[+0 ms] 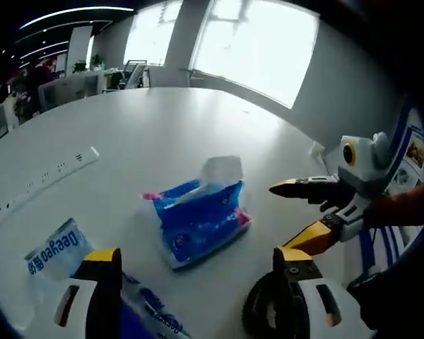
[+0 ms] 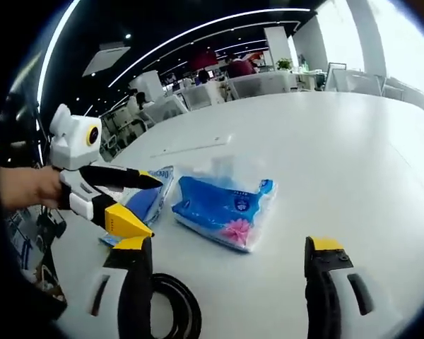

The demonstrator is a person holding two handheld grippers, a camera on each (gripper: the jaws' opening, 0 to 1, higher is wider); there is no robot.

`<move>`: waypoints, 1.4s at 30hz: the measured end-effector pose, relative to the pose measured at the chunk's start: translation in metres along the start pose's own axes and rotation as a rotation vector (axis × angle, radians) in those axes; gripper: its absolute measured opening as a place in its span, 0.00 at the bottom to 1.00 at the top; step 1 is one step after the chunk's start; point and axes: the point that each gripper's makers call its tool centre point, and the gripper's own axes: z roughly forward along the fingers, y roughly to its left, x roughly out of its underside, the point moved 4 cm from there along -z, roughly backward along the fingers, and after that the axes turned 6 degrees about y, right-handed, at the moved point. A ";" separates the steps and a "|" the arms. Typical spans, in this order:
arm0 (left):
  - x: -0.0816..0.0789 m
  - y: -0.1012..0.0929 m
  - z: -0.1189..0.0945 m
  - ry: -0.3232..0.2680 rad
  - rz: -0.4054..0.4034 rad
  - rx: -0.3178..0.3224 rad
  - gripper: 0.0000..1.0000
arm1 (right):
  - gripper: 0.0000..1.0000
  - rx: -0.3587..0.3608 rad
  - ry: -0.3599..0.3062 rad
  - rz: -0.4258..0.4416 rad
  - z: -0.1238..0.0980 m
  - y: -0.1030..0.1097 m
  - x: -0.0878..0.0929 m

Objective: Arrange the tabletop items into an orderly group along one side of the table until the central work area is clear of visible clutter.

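A blue tissue pack (image 1: 201, 215) (image 2: 222, 208) with a white tissue sticking out lies on the white table (image 1: 141, 127) (image 2: 325, 148), in front of both grippers. A second blue-and-clear pack printed "Deeyeo" (image 1: 56, 248) (image 2: 138, 201) lies by my left gripper's left jaw, with one end reaching in between the jaws. My left gripper (image 1: 198, 265) (image 2: 155, 208) is open and grips nothing. My right gripper (image 2: 230, 261) (image 1: 279, 217) is also open, holding nothing, and faces the first pack from the opposite side.
A black ring (image 1: 263, 311) (image 2: 173, 307) lies flat on the table near both grippers. A white power strip (image 1: 46, 176) (image 2: 198, 147) lies further out on the table. Desks, chairs and people stand far behind. A hand (image 2: 25, 187) holds the left gripper.
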 end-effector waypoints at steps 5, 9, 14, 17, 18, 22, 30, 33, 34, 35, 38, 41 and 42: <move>-0.002 0.002 0.004 0.005 0.016 0.009 0.79 | 0.77 0.015 -0.010 0.017 0.007 -0.005 -0.004; -0.005 0.002 0.008 -0.001 0.024 0.019 0.70 | 0.70 0.026 -0.017 0.018 0.010 -0.007 -0.006; -0.008 0.004 0.012 -0.001 0.008 0.020 0.57 | 0.61 0.037 -0.017 0.049 0.016 -0.012 -0.008; -0.009 0.007 0.014 -0.001 -0.012 0.009 0.48 | 0.50 0.061 -0.027 0.074 0.019 -0.018 -0.011; -0.009 0.008 0.015 -0.003 -0.019 0.003 0.46 | 0.47 0.064 -0.032 0.084 0.019 -0.018 -0.012; -0.008 0.013 0.018 0.006 -0.039 -0.031 0.36 | 0.37 0.091 -0.042 0.098 0.024 -0.023 -0.015; -0.008 0.020 0.022 0.011 -0.101 -0.075 0.17 | 0.16 0.095 -0.017 0.088 0.030 -0.019 -0.011; -0.005 0.022 0.024 0.025 -0.124 -0.083 0.11 | 0.12 0.103 -0.004 0.075 0.032 -0.021 -0.009; -0.003 0.023 0.024 0.031 -0.134 -0.086 0.08 | 0.09 0.104 -0.002 0.070 0.031 -0.021 -0.009; -0.002 0.024 0.025 0.033 -0.137 -0.088 0.06 | 0.05 0.107 -0.002 0.064 0.031 -0.022 -0.009; 0.000 0.025 0.025 0.039 -0.135 -0.090 0.02 | 0.02 0.123 0.005 0.042 0.031 -0.025 -0.008; -0.001 0.025 0.024 0.043 -0.135 -0.099 0.00 | 0.00 0.125 0.005 0.038 0.030 -0.026 -0.008; -0.001 0.025 0.024 0.042 -0.137 -0.100 0.00 | 0.00 0.124 0.004 0.038 0.031 -0.026 -0.008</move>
